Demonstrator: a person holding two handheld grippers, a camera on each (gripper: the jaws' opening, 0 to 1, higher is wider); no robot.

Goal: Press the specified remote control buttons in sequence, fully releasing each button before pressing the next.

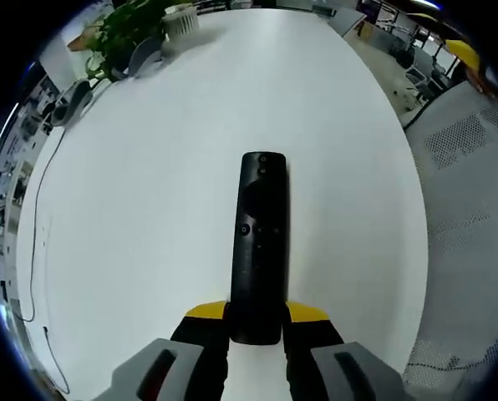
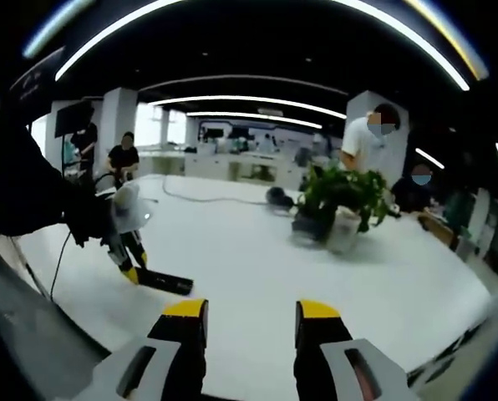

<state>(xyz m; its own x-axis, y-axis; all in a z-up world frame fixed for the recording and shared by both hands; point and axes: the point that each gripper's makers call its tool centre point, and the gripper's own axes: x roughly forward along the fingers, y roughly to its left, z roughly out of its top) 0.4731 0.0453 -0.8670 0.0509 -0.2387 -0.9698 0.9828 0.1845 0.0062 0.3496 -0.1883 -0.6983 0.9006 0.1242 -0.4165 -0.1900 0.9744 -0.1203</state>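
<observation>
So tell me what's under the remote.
The remote lies on the bare white table, its near end between the left gripper jaws. Whatever sits directly beneath it is covered.

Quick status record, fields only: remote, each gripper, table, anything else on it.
remote: black remote, near end between the left gripper's jaws, lying flat on table
left gripper: shut on remote
right gripper: open, holding nothing, above table
table: white, oval
other: potted plant at far end; cable along one edge
</observation>
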